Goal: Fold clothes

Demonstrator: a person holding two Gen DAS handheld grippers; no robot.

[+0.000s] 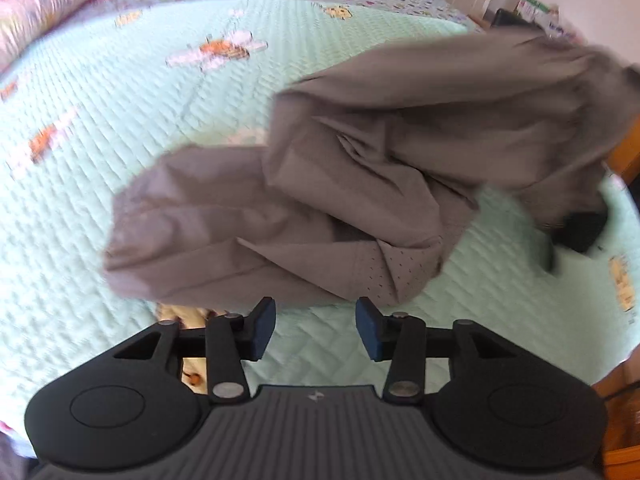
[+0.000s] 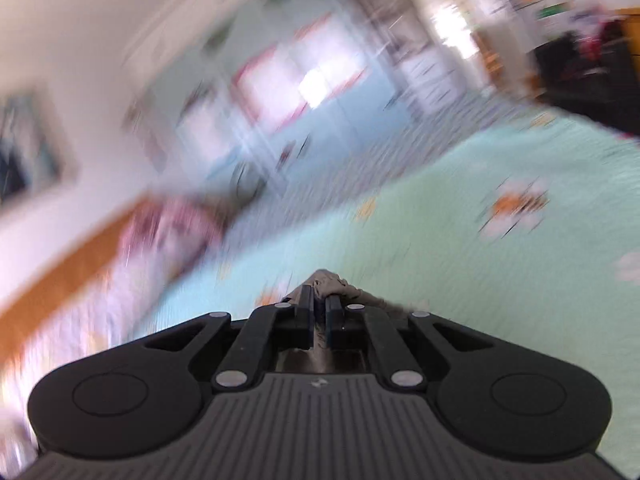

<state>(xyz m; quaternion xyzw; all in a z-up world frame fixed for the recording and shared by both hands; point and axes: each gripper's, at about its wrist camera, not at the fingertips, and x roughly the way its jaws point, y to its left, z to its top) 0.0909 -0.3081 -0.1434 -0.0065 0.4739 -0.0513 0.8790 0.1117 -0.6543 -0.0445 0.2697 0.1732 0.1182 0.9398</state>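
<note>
- Right wrist view: the right claw (image 2: 319, 306) is clenched on a bunch of grey cloth (image 2: 334, 285); the jaws stand almost together, with fabric pinched between them and puffing out past the tips.
- Beyond it the room is badly smeared, so little can be read there but the green quilt (image 2: 460, 240) below and blurred walls above.
- Left wrist view: the left claw (image 1: 316, 326) is released, its jaws about half apart with nothing between the blue pads (image 1: 262, 332); the tips hover just short of the near edge of the cloth, not touching it as far as I can tell.
- The cloth lies crumpled on the quilt ahead of that claw, one part flat at the left, the other rising off the bed toward the upper right.
- A small dark thing (image 1: 578, 228) sits under the lifted part; I cannot tell what it is.
- Progress, as I judge it: very early. The garment is rumpled, with no neat fold in it; spreading it flat and every fold are left.
</note>
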